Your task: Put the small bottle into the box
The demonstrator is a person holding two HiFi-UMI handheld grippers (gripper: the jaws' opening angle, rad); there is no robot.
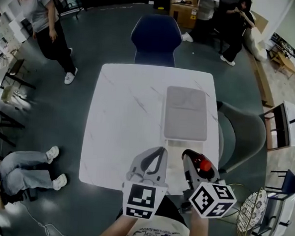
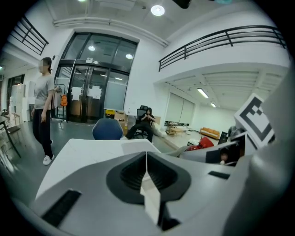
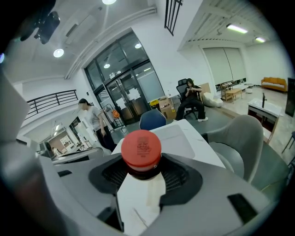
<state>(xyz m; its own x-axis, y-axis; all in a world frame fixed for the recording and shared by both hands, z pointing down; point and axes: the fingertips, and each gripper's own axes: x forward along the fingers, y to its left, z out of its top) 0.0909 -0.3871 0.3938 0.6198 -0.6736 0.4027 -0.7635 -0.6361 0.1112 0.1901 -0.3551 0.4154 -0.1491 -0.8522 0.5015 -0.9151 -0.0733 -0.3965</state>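
1. The left gripper (image 1: 158, 153) (image 2: 146, 161) has its fingers pressed together along one thin seam, and nothing sits between them.
2. The right gripper (image 1: 194, 160) (image 3: 140, 171) has its fingers clamped on the small bottle (image 1: 202, 165) (image 3: 141, 148). They grip it just below its red cap, which stands up above the fingers in the right gripper view.
3. Only the cap and a dark neck beneath it can be seen; the rest of the bottle is hidden by the fingers.
4. The box (image 1: 186, 114) (image 3: 177, 134) is grey and flat and lies on the right half of the white table (image 1: 122, 118). It is straight ahead of the right fingertips and apart from them, and ahead and to the right of the left fingertips.
5. Both grippers are held side by side over the near edge of the table, with the left fingertips just beside the right ones and not touching them.
6. A blue chair (image 1: 156, 38) stands beyond the far edge of the table, well past both sets of fingertips.
7. A grey chair (image 1: 243, 133) stands to the right of the right gripper's fingers, beside the table.
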